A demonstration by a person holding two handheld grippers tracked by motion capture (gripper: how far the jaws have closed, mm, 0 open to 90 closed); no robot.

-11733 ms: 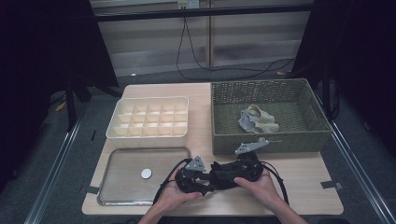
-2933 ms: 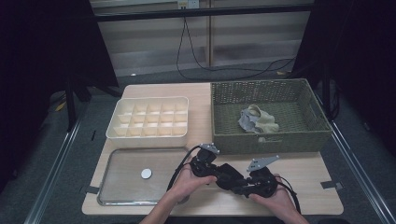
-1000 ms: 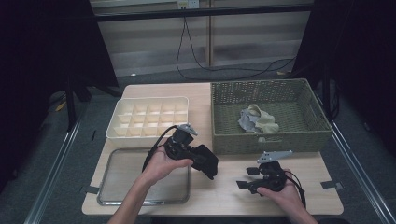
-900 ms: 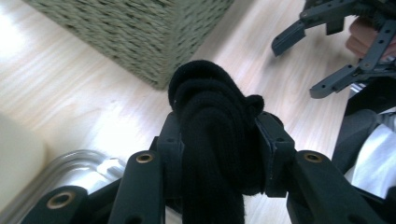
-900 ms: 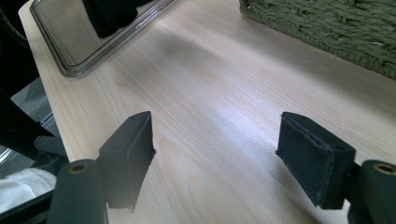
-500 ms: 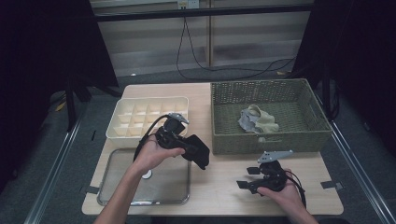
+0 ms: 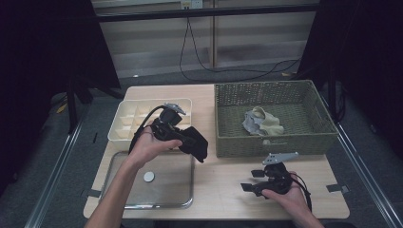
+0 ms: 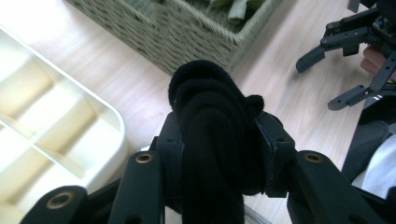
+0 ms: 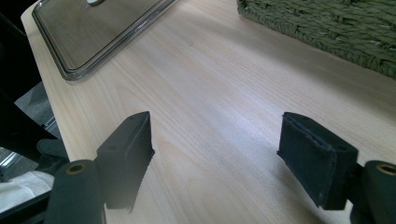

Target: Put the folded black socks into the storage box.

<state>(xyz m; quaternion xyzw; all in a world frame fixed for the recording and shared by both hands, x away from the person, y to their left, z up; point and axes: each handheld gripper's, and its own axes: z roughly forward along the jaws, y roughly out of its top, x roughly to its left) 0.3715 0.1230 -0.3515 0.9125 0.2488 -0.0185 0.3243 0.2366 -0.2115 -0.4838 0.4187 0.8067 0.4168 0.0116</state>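
The black rolled cloth [image 8: 212, 140] was clamped in the left tool [image 7: 183, 137], held above the desk [image 7: 228, 175] between compartment tray [image 7: 128, 124] and wicker basket [image 7: 271, 142]; its lower end was cut off in the left gripper view. The right tool [image 7: 254, 183] stood released, nothing between its pads.

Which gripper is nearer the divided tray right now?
Left. The left gripper, shut on a rolled black sock, hangs by the divided tray at its near right corner. The right gripper sits open across the table, in front of the wicker basket.
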